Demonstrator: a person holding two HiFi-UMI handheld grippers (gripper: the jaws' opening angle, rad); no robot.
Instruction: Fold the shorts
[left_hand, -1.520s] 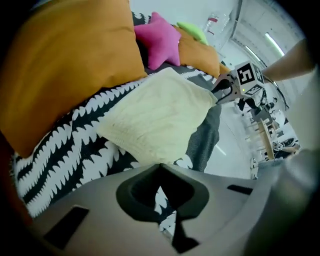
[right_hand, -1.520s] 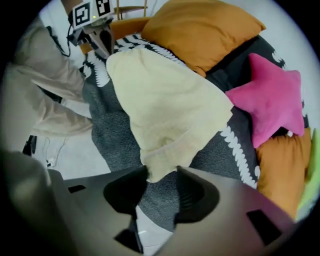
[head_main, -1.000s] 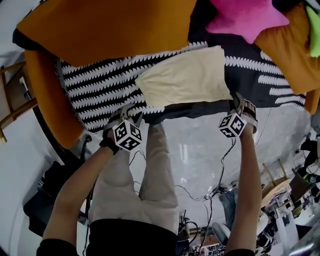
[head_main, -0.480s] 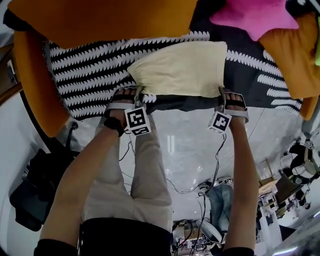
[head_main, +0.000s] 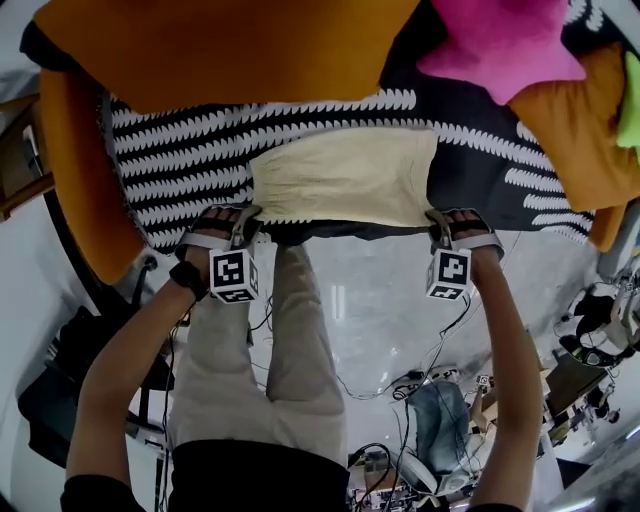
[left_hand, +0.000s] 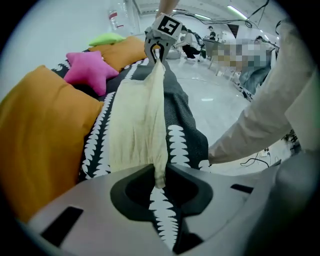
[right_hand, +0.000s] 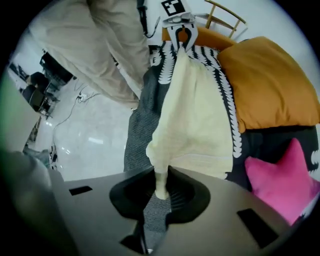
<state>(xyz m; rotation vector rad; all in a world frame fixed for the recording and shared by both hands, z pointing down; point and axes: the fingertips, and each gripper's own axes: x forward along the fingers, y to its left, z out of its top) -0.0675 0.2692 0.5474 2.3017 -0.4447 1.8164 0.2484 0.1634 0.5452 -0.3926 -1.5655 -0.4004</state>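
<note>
While both pairs of jaws are closing, we see the left gripper clamped on the near left corner of the cream shorts. The right gripper is clamped on the near right corner, and each gripper view shows fabric between the pads. We log the shorts as a flat rectangle on the black-and-white patterned cover, at its front edge, spanning between the two grippers. We note an orange cushion behind them and a pink star pillow at far right.
</note>
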